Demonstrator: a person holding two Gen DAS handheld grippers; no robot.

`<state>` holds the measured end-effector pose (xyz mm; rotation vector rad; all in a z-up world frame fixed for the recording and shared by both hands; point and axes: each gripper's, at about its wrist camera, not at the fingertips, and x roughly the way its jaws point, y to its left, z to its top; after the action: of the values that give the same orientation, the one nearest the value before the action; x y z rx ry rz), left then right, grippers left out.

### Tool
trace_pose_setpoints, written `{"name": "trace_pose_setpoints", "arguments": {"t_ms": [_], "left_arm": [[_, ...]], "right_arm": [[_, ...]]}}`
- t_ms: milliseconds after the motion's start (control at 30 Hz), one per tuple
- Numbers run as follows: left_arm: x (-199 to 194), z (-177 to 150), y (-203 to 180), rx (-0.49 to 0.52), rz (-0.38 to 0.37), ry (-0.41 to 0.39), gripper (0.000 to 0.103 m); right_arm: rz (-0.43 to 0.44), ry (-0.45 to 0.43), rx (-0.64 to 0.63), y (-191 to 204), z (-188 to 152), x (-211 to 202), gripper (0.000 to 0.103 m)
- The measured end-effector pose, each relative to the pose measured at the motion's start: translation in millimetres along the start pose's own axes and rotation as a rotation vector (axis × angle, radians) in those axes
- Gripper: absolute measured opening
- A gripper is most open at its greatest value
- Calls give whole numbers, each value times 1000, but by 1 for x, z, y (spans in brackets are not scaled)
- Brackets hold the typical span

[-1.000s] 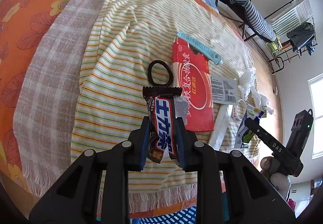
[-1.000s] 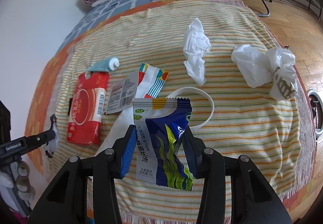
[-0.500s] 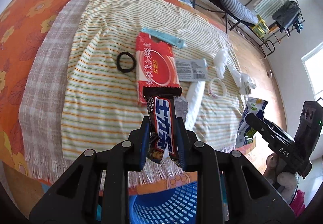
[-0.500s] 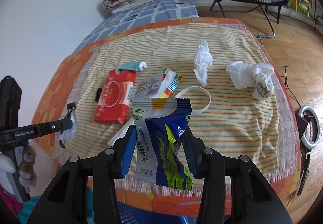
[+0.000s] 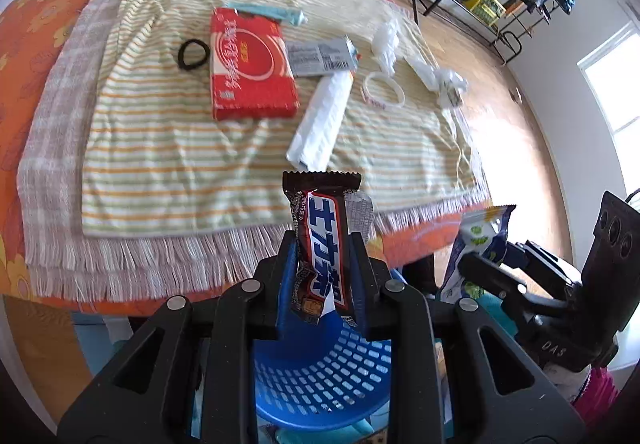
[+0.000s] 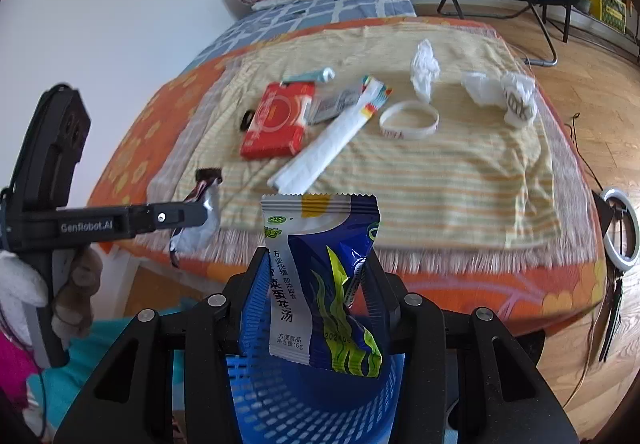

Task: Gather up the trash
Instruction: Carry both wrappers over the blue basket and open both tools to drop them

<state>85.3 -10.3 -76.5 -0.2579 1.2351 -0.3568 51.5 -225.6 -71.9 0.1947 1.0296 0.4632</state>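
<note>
the candy wrapper (image 5: 322, 244) sits low at center of the left view, clamped in the left gripper (image 5: 320, 268), hiding much of the blue basket (image 5: 320, 376). the soup packet (image 6: 324, 280), low center in the right view, is pinched by the right gripper (image 6: 320, 284); the bedspread litter behind is blurred.

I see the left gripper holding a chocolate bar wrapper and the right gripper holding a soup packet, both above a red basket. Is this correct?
Only the colour is wrong: the basket is blue, as the left wrist view shows. The left gripper holds the chocolate bar wrapper, the right gripper the soup packet.
</note>
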Motion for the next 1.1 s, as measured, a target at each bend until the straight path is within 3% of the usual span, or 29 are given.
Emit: {"name": "trace_pose_setpoints", "arguments": {"t_ms": [333,800,867,967,1100], "left_arm": [[20,-50,-16,66,26,75,24],[42,-91,-41,175,75,140,24],[44,-94,-44,190,85,147,27],[46,-97,-46,209,102,153,40],[46,-98,-45,215,117,157,42]], "right_arm": [[-2,57,-7,5,-58,0,43],[-20,124,-33,9,-97,11,45],[-25,137,-33,10,-101,13,45],[-32,148,-35,9,-104,15,44],[-40,152,-30,6,-104,16,45]]}}
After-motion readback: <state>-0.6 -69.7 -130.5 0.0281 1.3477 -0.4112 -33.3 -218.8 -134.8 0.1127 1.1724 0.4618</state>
